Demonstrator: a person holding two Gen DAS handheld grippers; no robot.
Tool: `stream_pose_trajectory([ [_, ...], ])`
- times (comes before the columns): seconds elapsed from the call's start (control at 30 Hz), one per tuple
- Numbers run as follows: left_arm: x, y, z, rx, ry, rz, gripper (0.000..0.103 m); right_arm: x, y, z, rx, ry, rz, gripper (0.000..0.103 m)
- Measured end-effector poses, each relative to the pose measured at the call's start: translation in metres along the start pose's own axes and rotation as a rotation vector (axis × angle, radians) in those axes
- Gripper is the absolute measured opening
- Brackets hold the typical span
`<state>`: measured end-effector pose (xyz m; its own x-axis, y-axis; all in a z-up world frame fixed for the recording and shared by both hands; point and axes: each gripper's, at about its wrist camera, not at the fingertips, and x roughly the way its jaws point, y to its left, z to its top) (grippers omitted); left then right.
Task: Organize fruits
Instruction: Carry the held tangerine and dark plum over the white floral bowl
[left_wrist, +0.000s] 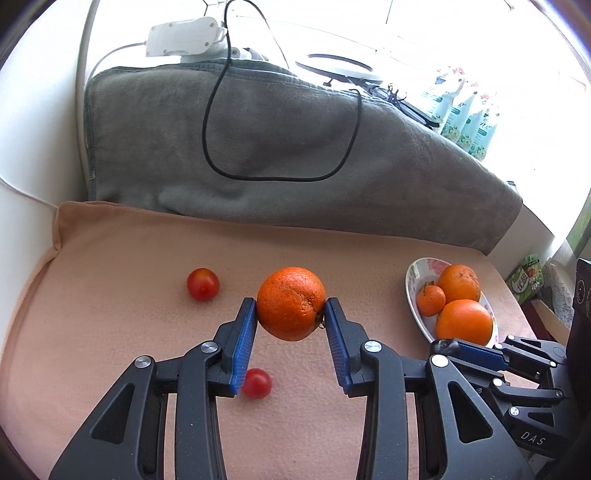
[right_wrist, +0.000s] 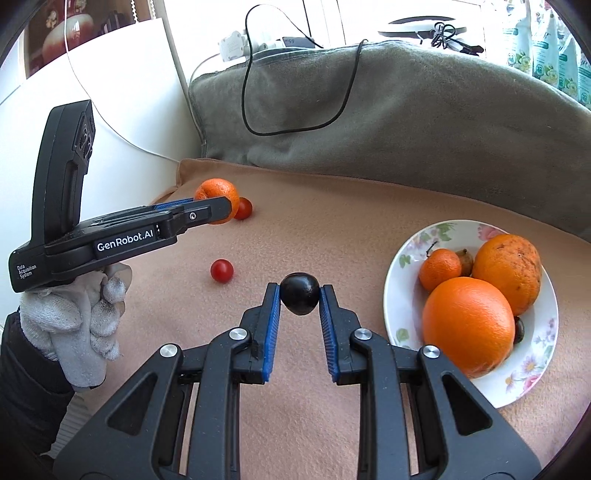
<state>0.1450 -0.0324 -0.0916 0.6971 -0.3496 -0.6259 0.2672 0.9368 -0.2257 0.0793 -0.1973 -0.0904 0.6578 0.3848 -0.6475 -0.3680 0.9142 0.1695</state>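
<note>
Both grippers are clamped on fruit, the left gripper (left_wrist: 290, 306) on an orange (left_wrist: 291, 302) at frame centre, the right gripper (right_wrist: 299, 293) on a dark plum (right_wrist: 300, 293), which may slip from the narrow pads before reaching the plate (right_wrist: 532, 373) at lower right.

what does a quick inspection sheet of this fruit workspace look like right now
surface: peach towel spread flat, grey blanket bunched behind it
job's things: floral plate holds three orange citrus fruits plus small dark fruits; two cherry tomatoes loose on the towel
clutter: nothing seen on the towel
grippers: left gripper shut on an orange, lifted; right gripper shut on a dark plum-like fruit
cables: black cable looped over the blanket; white power strip behind
surroundings: green floral packets by a bright window
</note>
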Motion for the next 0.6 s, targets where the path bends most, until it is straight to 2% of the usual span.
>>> stream_pose_trajectory([
  [0.6, 0.031, -0.083, 0.011, 0.108, 0.034, -0.121, 0.036, -0.068, -0.072, -0.021, 0.117, -0.081, -0.131, 0.023],
])
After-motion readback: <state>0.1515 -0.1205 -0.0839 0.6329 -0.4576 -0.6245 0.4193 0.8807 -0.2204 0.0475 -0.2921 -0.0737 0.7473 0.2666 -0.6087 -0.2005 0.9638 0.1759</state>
